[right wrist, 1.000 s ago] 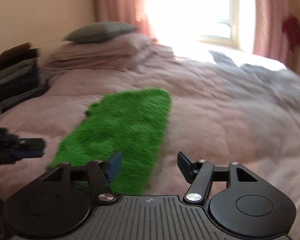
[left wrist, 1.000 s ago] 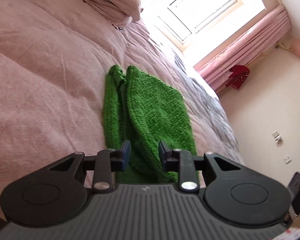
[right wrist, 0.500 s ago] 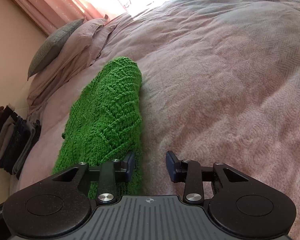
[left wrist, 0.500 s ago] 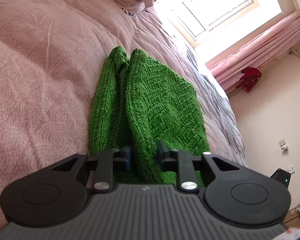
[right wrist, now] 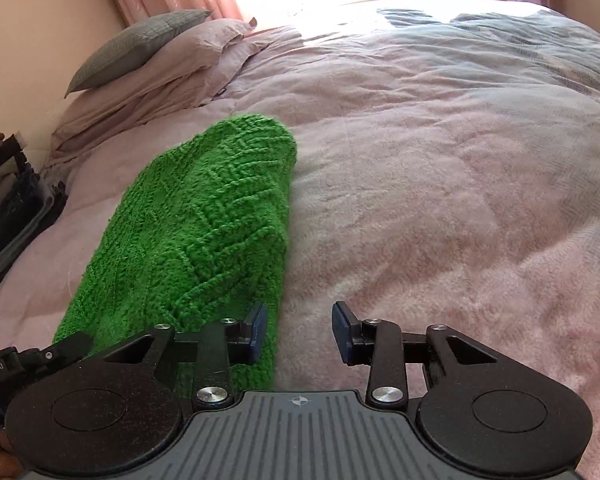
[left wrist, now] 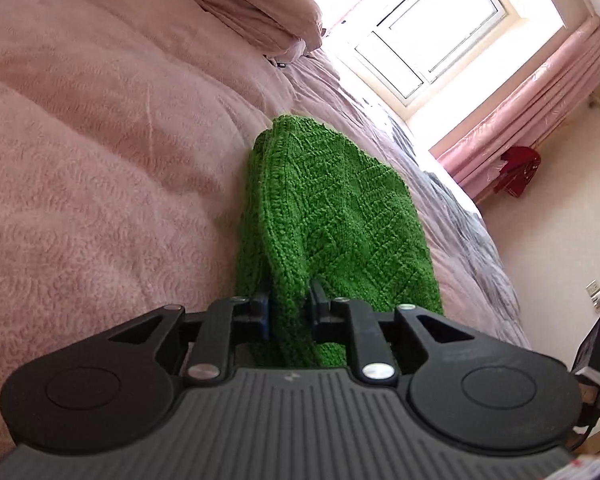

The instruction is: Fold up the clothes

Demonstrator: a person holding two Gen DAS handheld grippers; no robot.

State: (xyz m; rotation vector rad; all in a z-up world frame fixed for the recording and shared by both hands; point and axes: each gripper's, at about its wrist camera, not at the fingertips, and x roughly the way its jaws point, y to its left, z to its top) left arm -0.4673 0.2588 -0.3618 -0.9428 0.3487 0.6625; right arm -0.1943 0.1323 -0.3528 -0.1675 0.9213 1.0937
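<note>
A folded green knit sweater (left wrist: 340, 216) lies lengthwise on the pink duvet (left wrist: 100, 168). My left gripper (left wrist: 290, 306) is shut on the sweater's near edge, with a thick fold of knit pinched between its fingers. In the right wrist view the sweater (right wrist: 204, 216) rises off the bed like a ridge at its near end. My right gripper (right wrist: 300, 330) stands open at the sweater's right side, its left finger (right wrist: 257, 330) touching the knit and its right finger over bare duvet (right wrist: 440, 200). The left gripper's body (right wrist: 60, 350) shows at the lower left.
Pink pillows (right wrist: 160, 68) with a grey cushion (right wrist: 136, 46) lie at the head of the bed. A stack of dark folded clothes (right wrist: 12, 216) sits at the left. A bright window (left wrist: 428, 40) and pink curtains (left wrist: 532, 92) are beyond the bed.
The left gripper moved onto the sweater's near edge and shut on a fold, raising it. The right gripper came down to the sweater's right edge and its jaws narrowed but stay open.
</note>
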